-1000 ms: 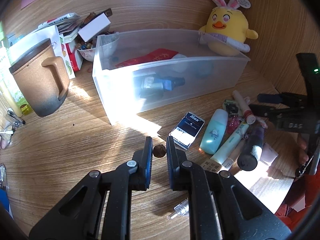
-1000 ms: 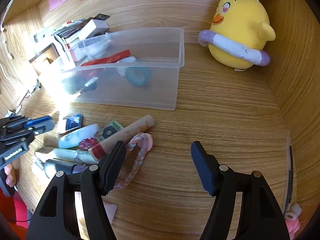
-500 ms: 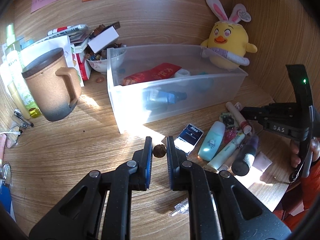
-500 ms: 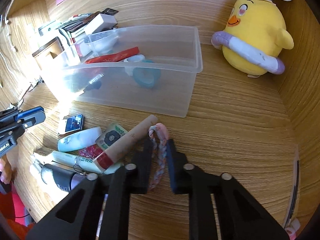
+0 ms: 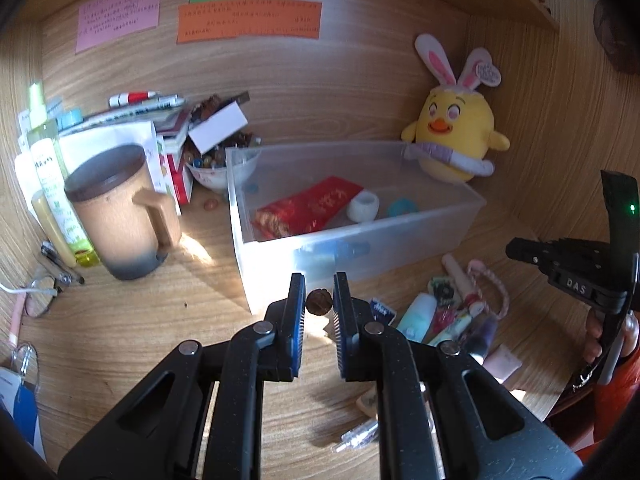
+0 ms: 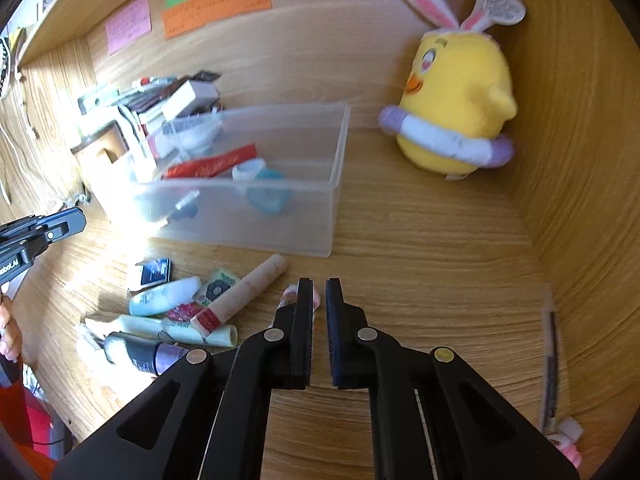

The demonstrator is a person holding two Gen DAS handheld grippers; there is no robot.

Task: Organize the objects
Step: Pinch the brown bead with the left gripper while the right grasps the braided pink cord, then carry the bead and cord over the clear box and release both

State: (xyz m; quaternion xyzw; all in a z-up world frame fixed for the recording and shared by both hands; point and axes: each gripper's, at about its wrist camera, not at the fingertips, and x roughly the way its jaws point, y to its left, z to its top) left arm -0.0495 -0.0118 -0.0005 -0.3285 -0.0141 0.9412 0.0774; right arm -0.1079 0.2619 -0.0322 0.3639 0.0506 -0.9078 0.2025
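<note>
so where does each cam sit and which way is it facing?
Left wrist: rides the left tool, looking down over its fingers at the clear plastic bin; the right tool shows at the right edge.
Right wrist: rides the right tool, facing the same bin.
Shared: bin, yellow plush chick.

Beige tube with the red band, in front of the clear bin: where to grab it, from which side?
Grip the beige tube near its bare far end, from above, pinching across its width. That end pokes out toward the clear bin with open desk on both sides; the red-banded end is wedged among other tubes, likely too crowded.
</note>
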